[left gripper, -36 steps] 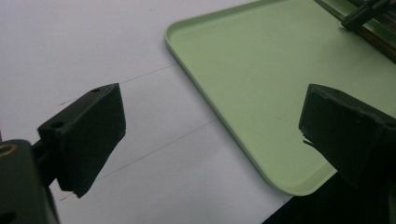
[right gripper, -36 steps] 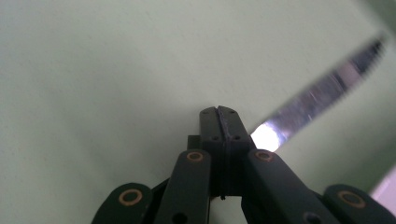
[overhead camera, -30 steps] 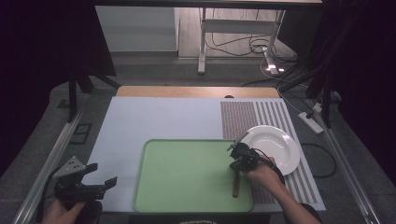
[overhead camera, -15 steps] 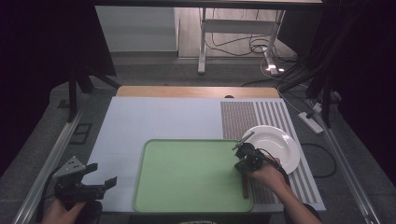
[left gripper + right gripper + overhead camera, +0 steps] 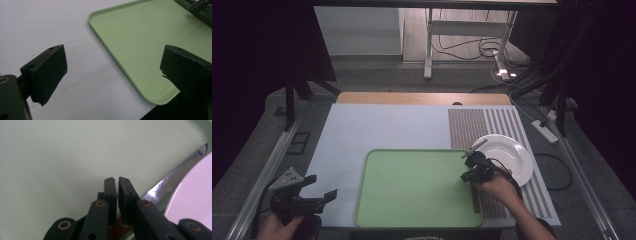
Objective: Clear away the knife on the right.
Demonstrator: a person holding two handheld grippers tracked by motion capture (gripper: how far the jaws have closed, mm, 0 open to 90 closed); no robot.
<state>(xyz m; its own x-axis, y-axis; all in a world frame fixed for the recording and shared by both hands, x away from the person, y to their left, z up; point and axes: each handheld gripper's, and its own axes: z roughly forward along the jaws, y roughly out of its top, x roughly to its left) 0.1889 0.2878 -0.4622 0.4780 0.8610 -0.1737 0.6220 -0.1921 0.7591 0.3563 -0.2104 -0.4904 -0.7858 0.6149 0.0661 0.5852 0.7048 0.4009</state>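
Black jaws of the right hand-held gripper (image 5: 117,182) are pinched on a knife's (image 5: 172,178) brown handle, seemingly, blade toward one o'clock between green tray (image 5: 412,185) and white plate (image 5: 512,152). A loose pinch could let it twist and strike the plate. At eight o'clock the left hand-held gripper (image 5: 113,72) gapes, empty.

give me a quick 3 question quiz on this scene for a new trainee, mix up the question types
1. True or false: the left gripper is open and holds nothing.
2. Multiple choice: where does the white plate sit? A) on the green tray B) to the right of the green tray, on the striped mat C) on the floor
3. Short answer: what is the right gripper shut on?

Key
1. True: in the left gripper view its jaws stand wide apart with nothing between them.
2. B.
3. A knife: the jaws clamp its brown handle, and the metal blade runs along the plate's edge by the tray.
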